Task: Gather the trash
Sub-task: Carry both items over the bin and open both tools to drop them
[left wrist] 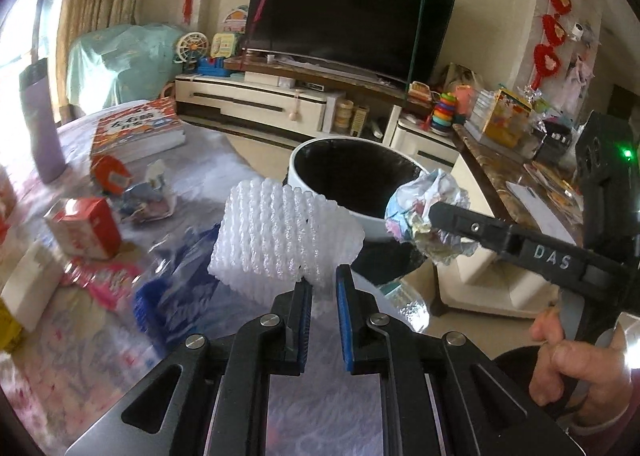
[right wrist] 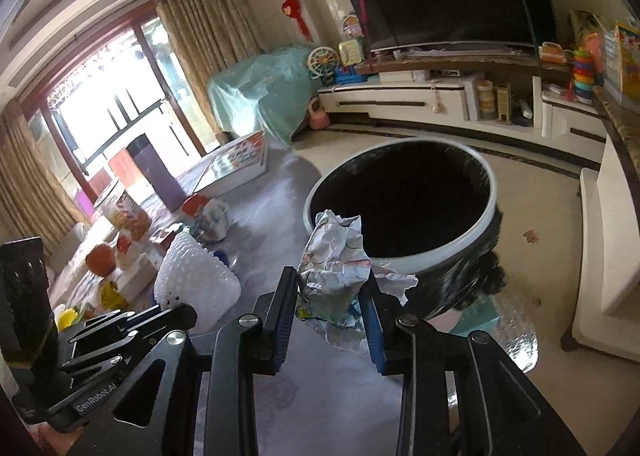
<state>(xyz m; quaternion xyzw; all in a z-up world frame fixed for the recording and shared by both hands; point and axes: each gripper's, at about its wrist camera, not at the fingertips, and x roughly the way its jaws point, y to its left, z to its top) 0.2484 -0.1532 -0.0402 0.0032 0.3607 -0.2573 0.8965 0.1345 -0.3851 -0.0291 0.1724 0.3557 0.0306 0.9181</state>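
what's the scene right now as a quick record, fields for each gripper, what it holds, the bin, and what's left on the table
left gripper: shut on white foam net
right gripper: shut on crumpled wrapper
bin: white rim, black liner, open, beside the table edge
position: both items held near the bin's rim, not yet dropped
table: red box, book, purple cup, more wrappers remain
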